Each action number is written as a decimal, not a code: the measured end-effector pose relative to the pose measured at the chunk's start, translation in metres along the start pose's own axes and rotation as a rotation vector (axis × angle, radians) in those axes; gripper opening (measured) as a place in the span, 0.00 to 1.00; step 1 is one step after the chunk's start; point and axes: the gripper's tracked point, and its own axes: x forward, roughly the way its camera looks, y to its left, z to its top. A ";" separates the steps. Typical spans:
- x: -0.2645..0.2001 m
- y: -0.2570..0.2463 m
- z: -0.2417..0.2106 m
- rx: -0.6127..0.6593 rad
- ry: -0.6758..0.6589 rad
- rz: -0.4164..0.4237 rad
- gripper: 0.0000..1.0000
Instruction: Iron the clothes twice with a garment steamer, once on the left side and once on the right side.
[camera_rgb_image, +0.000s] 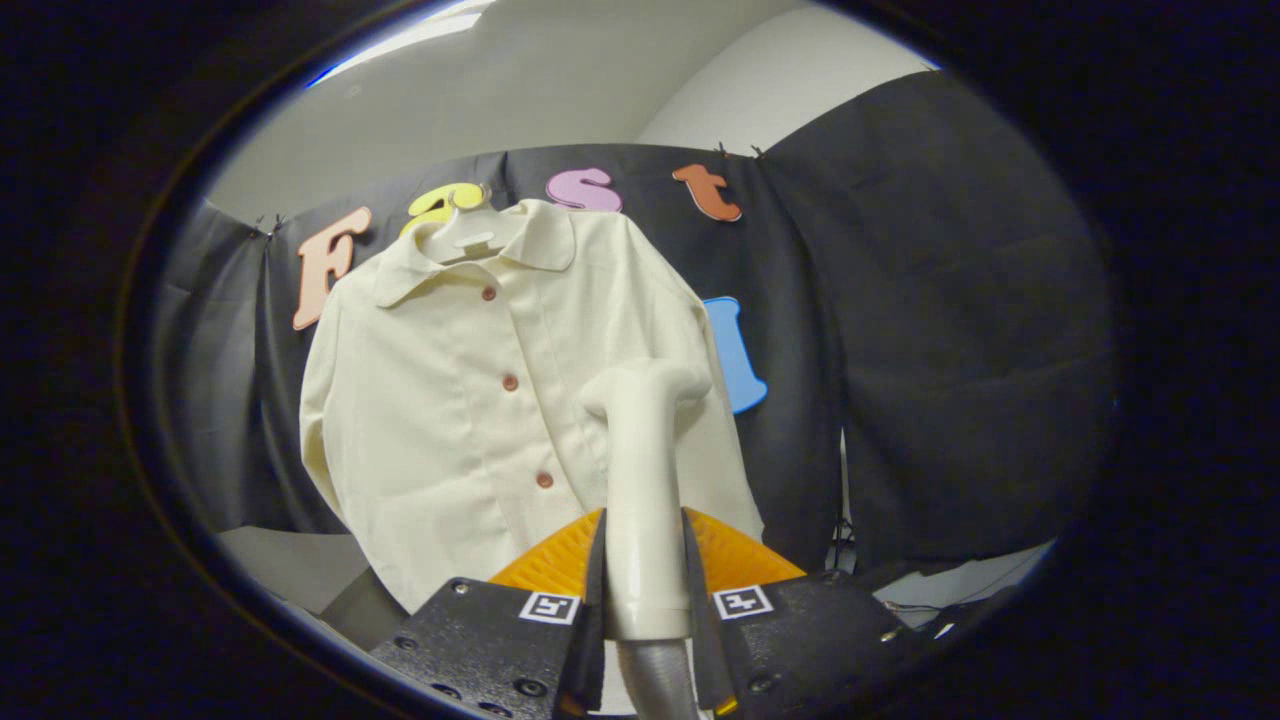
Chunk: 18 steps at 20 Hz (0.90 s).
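two fingers of my gripper (640, 600) pinch the garment steamer (640, 480) by its upright handle, its head tipped toward the cream shirt (470, 400) hanging just beyond, over the shirt's right half near the hem.

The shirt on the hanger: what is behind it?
Behind the shirt hangs the black cloth wall. How far the cloth continues behind the fabric is covered. In front, the steamer is clamped in the gripper, its head near the shirt's right side.
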 end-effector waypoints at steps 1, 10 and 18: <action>-0.002 -0.003 -0.007 0.003 0.010 -0.001 0.34; -0.019 -0.023 -0.069 0.019 0.093 -0.025 0.34; -0.032 -0.042 -0.122 0.043 0.159 -0.046 0.34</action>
